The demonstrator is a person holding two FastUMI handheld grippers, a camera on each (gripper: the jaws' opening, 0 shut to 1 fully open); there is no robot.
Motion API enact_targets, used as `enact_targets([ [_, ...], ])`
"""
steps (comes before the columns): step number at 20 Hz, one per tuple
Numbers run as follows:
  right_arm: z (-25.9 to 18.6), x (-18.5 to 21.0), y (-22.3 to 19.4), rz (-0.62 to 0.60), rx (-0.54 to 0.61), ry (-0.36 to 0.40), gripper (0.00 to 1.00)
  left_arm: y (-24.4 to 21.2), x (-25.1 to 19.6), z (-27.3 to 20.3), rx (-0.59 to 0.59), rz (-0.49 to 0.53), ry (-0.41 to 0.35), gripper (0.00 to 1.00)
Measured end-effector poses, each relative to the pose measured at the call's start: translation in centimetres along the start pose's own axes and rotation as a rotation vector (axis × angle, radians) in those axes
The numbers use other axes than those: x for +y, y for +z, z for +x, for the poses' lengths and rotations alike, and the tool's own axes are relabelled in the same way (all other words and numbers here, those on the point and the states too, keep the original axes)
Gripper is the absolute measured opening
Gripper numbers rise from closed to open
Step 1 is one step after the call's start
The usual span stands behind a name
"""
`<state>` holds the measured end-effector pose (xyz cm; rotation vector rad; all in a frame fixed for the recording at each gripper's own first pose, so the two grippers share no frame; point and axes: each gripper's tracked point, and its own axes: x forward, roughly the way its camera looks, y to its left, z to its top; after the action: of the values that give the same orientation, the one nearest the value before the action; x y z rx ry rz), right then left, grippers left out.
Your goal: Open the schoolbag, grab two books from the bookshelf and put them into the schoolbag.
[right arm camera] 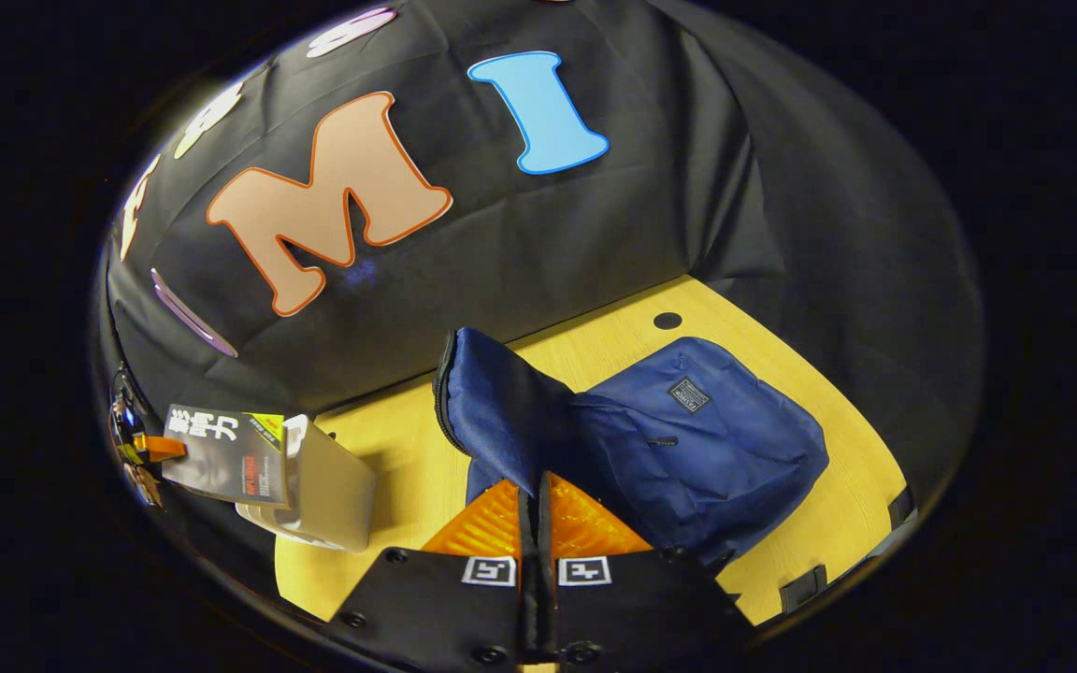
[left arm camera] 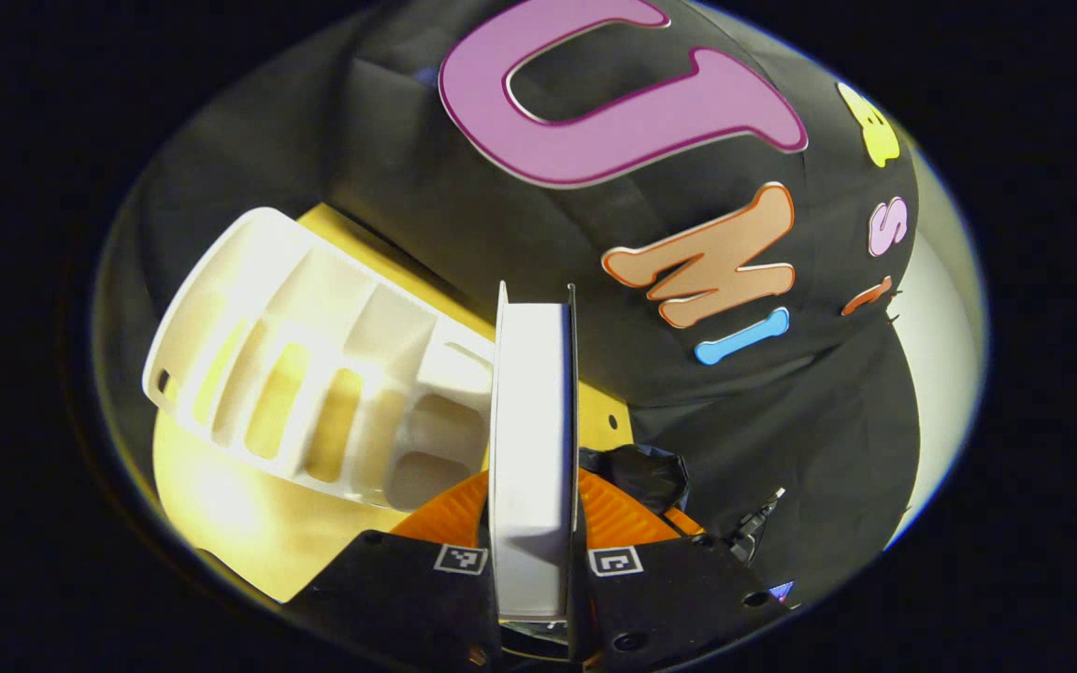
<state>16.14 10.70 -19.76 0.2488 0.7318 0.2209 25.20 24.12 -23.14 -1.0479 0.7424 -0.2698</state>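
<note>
The schoolbag (right arm camera: 688,439), a dark blue backpack, lies on the yellow wooden table (right arm camera: 408,467) in the right gripper view, close to the back of the booth where the black cloth wall (right arm camera: 548,252) comes down to the tabletop. Its upper flap (right arm camera: 492,411) stands lifted off the body of the bag, the zipper edge running along its rim, and a small dark label shows on the front panel. The right gripper (right arm camera: 536,509) has its two fingers pressed together with only a thin slit between them, right at the foot of the raised flap; whether a fold of fabric is pinched between them I cannot tell. To the left in that view, the other gripper (right arm camera: 141,447) holds a book (right arm camera: 230,455) with a dark cover, in front of the white bookshelf (right arm camera: 323,495) that stands near the table's left edge, well apart from the bag. In the left gripper view, the left gripper (left arm camera: 536,509) is closed narrow on the book (left arm camera: 531,449), both fingers pressing its covers, so the pale page edges face the camera and the book stands upright between the pads. The white plastic bookshelf (left arm camera: 314,383), with its slotted dividers, sits just beside the book on the left, on the yellow table (left arm camera: 221,505).
</note>
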Motion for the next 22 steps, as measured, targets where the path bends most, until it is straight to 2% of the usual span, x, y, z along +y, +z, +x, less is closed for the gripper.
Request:
enact_targets([
  [10,-0.6,-0.7,0.3,0.013,-0.006,0.019,0.03,-6.9,-3.0,6.9,0.116,-0.074,-0.100,0.25],
  [22,-0.9,-1.1,0.3,0.014,-0.008,0.042,0.03,-16.4,-6.8,18.5,0.230,-0.143,-0.170,0.25],
])
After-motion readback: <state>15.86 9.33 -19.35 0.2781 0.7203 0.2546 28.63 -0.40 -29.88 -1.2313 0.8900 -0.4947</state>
